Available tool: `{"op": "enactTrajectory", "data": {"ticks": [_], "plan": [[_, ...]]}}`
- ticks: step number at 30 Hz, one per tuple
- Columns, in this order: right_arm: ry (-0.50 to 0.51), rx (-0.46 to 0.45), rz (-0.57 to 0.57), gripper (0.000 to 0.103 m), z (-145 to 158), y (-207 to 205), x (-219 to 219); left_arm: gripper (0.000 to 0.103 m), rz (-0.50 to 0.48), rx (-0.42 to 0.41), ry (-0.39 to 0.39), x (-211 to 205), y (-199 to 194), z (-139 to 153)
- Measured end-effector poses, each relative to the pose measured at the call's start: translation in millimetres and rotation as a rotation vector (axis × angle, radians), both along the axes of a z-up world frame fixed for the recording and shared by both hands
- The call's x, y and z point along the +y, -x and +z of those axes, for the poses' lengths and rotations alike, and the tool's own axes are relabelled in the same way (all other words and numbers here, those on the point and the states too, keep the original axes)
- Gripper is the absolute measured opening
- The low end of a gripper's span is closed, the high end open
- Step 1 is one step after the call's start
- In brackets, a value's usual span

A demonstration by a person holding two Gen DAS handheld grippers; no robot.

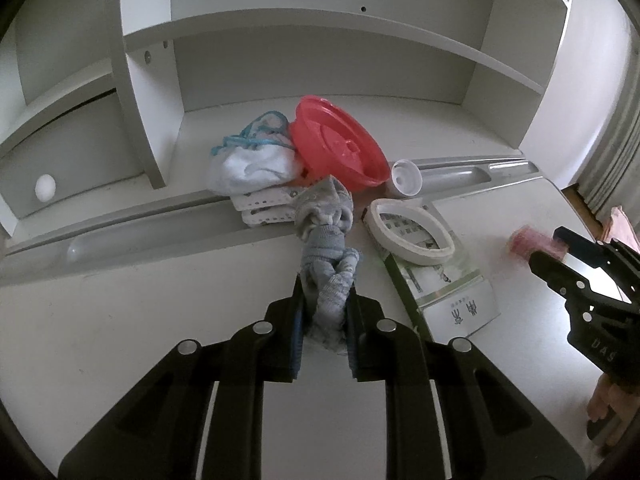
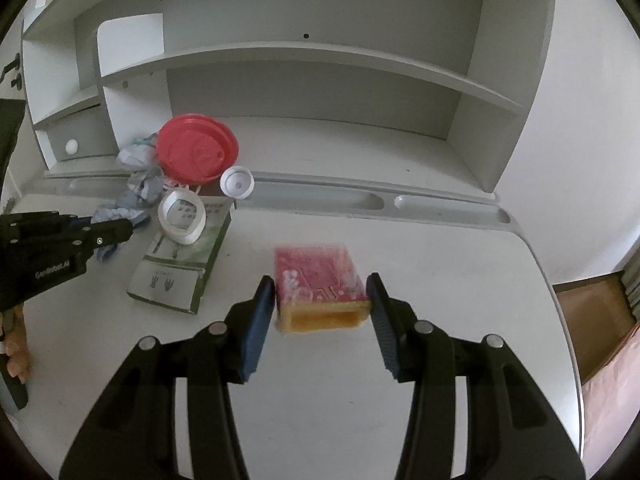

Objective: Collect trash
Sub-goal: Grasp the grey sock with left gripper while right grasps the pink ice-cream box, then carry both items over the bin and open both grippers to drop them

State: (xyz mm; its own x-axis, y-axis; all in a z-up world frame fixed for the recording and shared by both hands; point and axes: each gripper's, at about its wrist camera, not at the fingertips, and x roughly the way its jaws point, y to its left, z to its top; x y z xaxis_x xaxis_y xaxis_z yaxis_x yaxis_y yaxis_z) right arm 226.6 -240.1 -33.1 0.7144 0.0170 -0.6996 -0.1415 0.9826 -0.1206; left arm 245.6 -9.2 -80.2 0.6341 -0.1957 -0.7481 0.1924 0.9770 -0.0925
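A crumpled grey-blue cloth [image 1: 325, 236] lies on the white desk [image 1: 160, 312], its near end pinched between the pads of my left gripper [image 1: 326, 292], which is shut on it. The right wrist view shows that same left gripper [image 2: 126, 229] at the left, with the cloth [image 2: 138, 196] trailing away from it. A red and yellow small box [image 2: 312, 268], blurred, sits between the pads of my right gripper [image 2: 320, 280], both pads against its sides. In the left wrist view the right gripper [image 1: 546, 246] is at the far right with the box [image 1: 524, 240] at its tips.
A red round lid [image 1: 340, 144], a white cloth bundle with blue string [image 1: 252, 160], a white perforated basket [image 1: 264, 204], a white cap [image 1: 406, 178], a white tape ring [image 1: 412, 232] and a green-white booklet [image 1: 452, 292] crowd the desk's back. White shelves [image 1: 304, 24] rise behind.
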Motion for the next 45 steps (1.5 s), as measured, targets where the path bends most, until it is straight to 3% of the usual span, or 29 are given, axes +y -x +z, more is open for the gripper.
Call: {"op": "enactTrajectory", "data": {"ticks": [11,19,21,40,45], "plan": [[0.014,0.036,0.019,0.047,-5.2,-5.1,3.8,0.016,-0.005,0.002,0.001,1.8,-0.4,0.7],[-0.008,0.119,0.044,0.047,-17.3,-16.5,3.5,0.017,-0.007,0.002,0.000,1.7,0.0,1.8],[-0.018,0.121,0.047,0.042,-17.8,-16.7,2.6,0.017,-0.008,0.001,-0.003,1.6,0.5,1.7],[-0.005,0.082,0.050,0.042,-13.4,-10.4,6.1,0.017,-0.005,-0.005,-0.004,2.2,1.1,2.2],[-0.033,-0.058,0.054,0.042,3.4,13.3,0.6,0.017,-0.030,-0.134,-0.033,-11.8,23.1,29.5]]}}
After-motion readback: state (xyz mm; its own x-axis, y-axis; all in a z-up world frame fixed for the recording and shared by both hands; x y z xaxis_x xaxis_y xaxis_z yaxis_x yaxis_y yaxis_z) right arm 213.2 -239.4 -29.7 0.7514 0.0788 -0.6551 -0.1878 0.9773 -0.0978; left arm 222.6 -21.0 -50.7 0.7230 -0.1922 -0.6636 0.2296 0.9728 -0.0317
